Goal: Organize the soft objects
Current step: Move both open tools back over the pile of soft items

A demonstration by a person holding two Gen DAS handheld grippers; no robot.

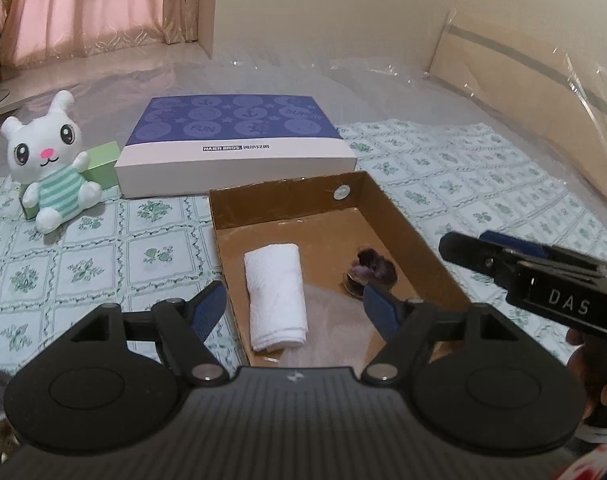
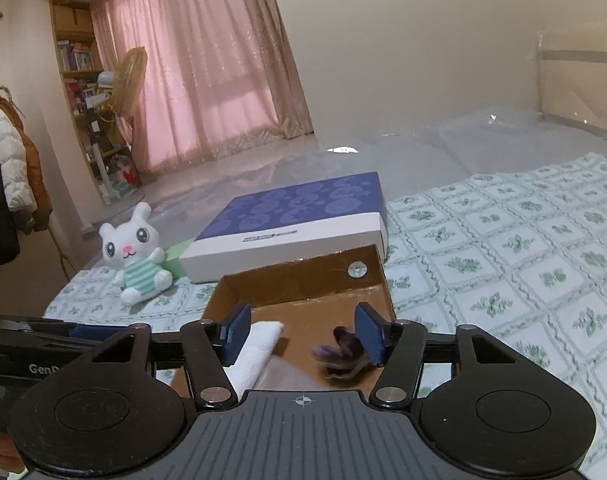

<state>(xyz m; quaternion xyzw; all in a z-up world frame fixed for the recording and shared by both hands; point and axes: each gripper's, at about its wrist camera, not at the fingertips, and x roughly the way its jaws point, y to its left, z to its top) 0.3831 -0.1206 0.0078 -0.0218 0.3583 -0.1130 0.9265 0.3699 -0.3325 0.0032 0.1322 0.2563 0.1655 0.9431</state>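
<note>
Inside the cardboard box (image 1: 415,232), rolled terry towel (image 1: 275,296); both tongs (image 1: 295,308) (image 2: 303,334) gape wide.

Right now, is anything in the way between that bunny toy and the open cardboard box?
Nothing visible blocks it. The white plush bunny in a green striped shirt sits on the floral bedspread, left of the open brown cardboard box, with only bare bedspread between them.

The small dark purple fuzzy item (image 1: 373,270) in the open brown cardboard box (image 1: 423,248) is blurred, so its kind cannot be told. The rolled white towel (image 2: 255,354) is partly hidden behind the right gripper's left blue pad (image 2: 235,334). The pale green box (image 1: 101,164) is half covered by the white plush rabbit in a green striped shirt (image 1: 49,160).
</note>
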